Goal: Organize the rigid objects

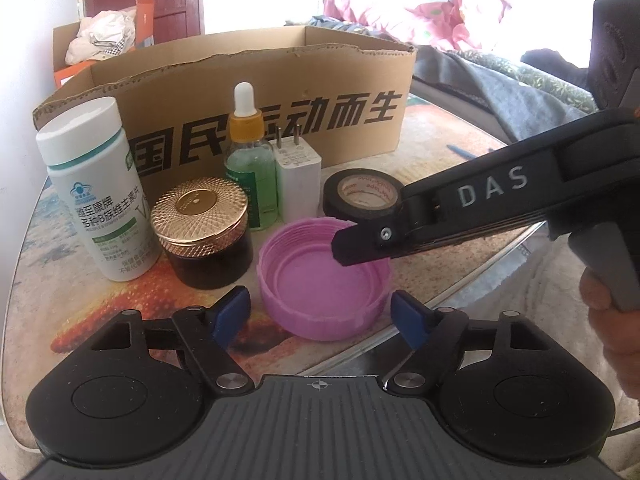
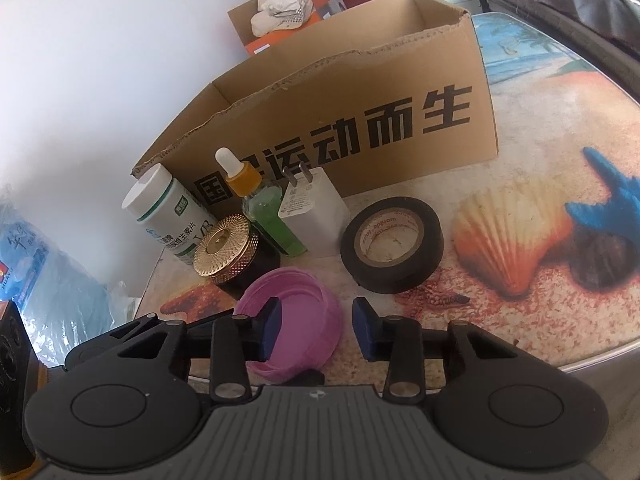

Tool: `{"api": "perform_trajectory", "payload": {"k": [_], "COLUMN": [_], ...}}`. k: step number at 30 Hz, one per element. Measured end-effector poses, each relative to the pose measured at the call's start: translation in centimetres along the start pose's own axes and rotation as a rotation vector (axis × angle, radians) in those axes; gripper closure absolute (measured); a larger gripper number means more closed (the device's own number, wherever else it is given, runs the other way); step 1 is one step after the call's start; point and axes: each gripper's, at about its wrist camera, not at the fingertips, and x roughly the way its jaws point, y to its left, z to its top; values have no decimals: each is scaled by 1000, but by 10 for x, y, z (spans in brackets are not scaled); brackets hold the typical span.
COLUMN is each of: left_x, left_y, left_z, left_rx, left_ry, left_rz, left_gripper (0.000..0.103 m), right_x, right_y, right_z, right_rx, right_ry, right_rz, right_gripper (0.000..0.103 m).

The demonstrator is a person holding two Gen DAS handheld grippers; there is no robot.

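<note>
A: While both tools converge on the purple cap (image 1: 325, 276), which step is entered?

B: Pick-up of the cap, by my reading. It lies open side up at the near edge of the surface (image 2: 520, 320), just in front of the gold-lidded jar (image 1: 208, 232). Left hand-held gripper (image 1: 323, 314): blue pads apart, one either side of the cap's near rim, not pressing as far as can be seen. Right hand-held gripper (image 2: 316, 328): jaws partly apart, one finger (image 2: 269, 330) inside the bowl of the cap, the other outside its wall, no clamp showing.

A: Requirement for the next move?

B: One tool should likely close on the cap's thin wall and lift it clear of the jar, then carry it over the torn front edge of the cardboard box (image 1: 256, 112), which stands behind the row and looks the likely destination.

A: Count, by item?

B: Purple cap, one. Gold-lidded jar, one. White vitamin bottle (image 1: 96, 192), one. Green dropper bottle (image 1: 250, 164), one. White plug adapter (image 1: 298, 180), one. Roll of black tape (image 2: 394, 242), one. Cardboard box, one on the surface; a second box (image 2: 272, 28) of oddments stands beyond it. Six loose objects, none visibly boxed.
</note>
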Motion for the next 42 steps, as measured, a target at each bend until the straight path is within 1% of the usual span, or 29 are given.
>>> {"api": "perform_trajectory", "payload": {"k": [5, 9, 13, 18, 21, 28, 29, 31, 32, 35, 39, 42], "left_x": [2, 2, 1, -8, -11, -2, 0, 4, 5, 8, 12, 15], "left_y": [-6, -8, -8, -5, -4, -5, -4, -3, -3, -2, -3, -3], "left_z": [0, 1, 1, 3, 4, 6, 7, 7, 7, 8, 11, 13], "left_rx": [6, 2, -4, -11, -6, 4, 2, -4, -5, -2, 15, 28], "left_ry": [-3, -6, -13, -38, -40, -19, -13, -8, -7, -4, 12, 9], "left_rz": [-10, -31, -34, -11, 5, 15, 17, 8, 3, 2, -1, 3], "left_gripper": [26, 27, 27, 27, 25, 24, 25, 26, 29, 30, 28, 28], "right_x": [-1, -4, -7, -21, -24, -12, -9, -4, -3, 0, 3, 6], "right_y": [-3, -4, -6, -11, -12, -5, -5, -6, -6, -7, -7, -4], "right_z": [-3, -4, -5, -4, -4, -2, -2, -2, -2, 0, 3, 4], "right_rx": [24, 21, 23, 21, 13, -36, -40, -40, -41, -50, -64, -86], "right_ry": [1, -2, -12, -41, -52, -32, -27, -14, -14, -10, -3, 5], "right_rz": [18, 16, 8, 1, -1, -7, -11, -12, -9, -11, -8, -13], "right_gripper": [63, 63, 63, 63, 63, 63, 63, 69, 73, 78, 79, 79]}}
